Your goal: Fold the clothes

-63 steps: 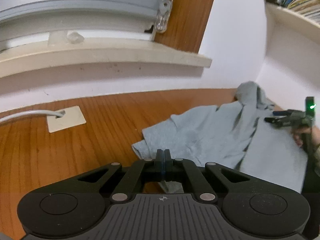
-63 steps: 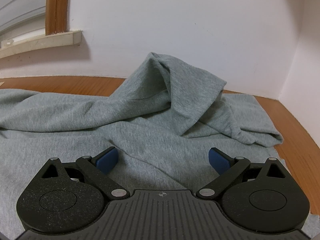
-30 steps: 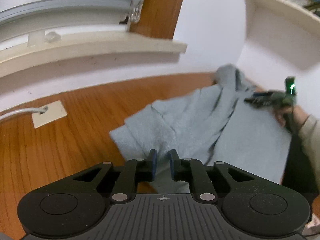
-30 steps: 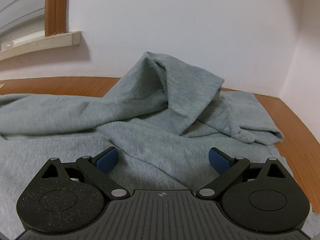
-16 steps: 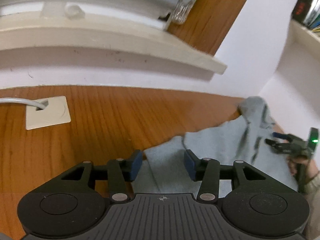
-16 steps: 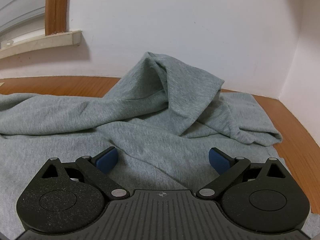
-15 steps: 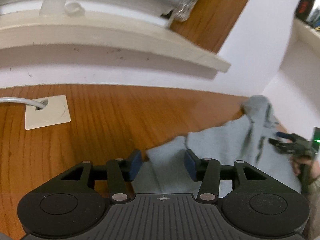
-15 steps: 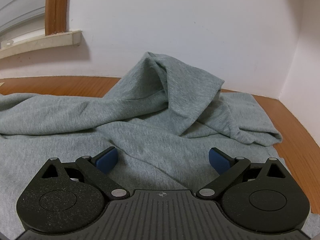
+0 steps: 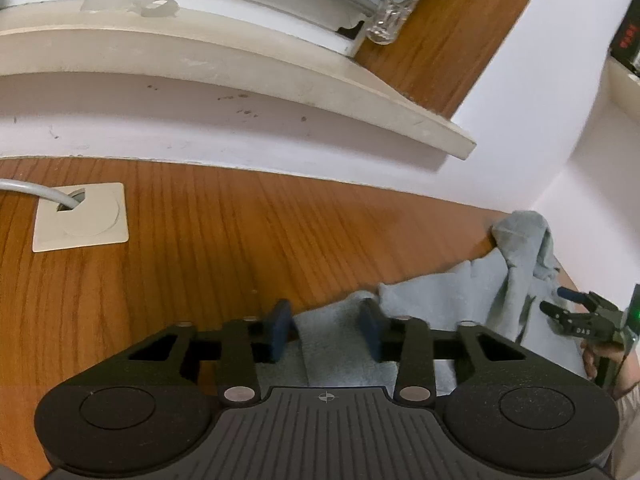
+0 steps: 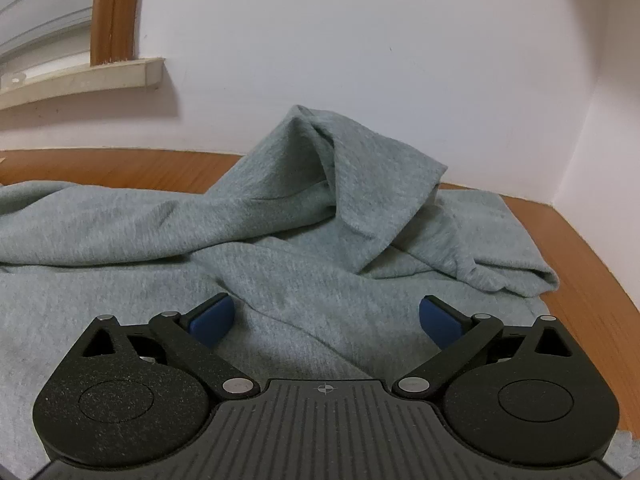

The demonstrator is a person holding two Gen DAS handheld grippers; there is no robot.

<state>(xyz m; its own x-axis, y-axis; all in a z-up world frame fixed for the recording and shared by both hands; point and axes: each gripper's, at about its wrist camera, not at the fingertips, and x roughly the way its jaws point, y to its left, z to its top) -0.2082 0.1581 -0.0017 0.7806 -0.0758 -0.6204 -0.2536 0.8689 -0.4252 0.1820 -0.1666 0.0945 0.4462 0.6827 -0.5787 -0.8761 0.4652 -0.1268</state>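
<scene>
A grey sweatshirt (image 10: 280, 248) lies rumpled on the wooden table (image 9: 240, 232), with a raised fold near the back wall. In the left wrist view its near edge (image 9: 332, 344) lies between my open fingers, and its far part (image 9: 520, 256) bunches up at the right. My left gripper (image 9: 326, 330) is open over that edge and holds nothing. My right gripper (image 10: 326, 320) is wide open just above the flat part of the cloth. It also shows in the left wrist view (image 9: 576, 314), held by a hand at the far right.
A white cable plate (image 9: 80, 218) with a grey cable sits on the table at the left. A window sill (image 9: 240, 80) juts out over the back wall. White walls close the table's back and right corner (image 10: 560, 200).
My left gripper was shut on the sweatshirt's edge, has let it go and opened. It has swung left and tilted up toward the sill. The right gripper has stayed still and open.
</scene>
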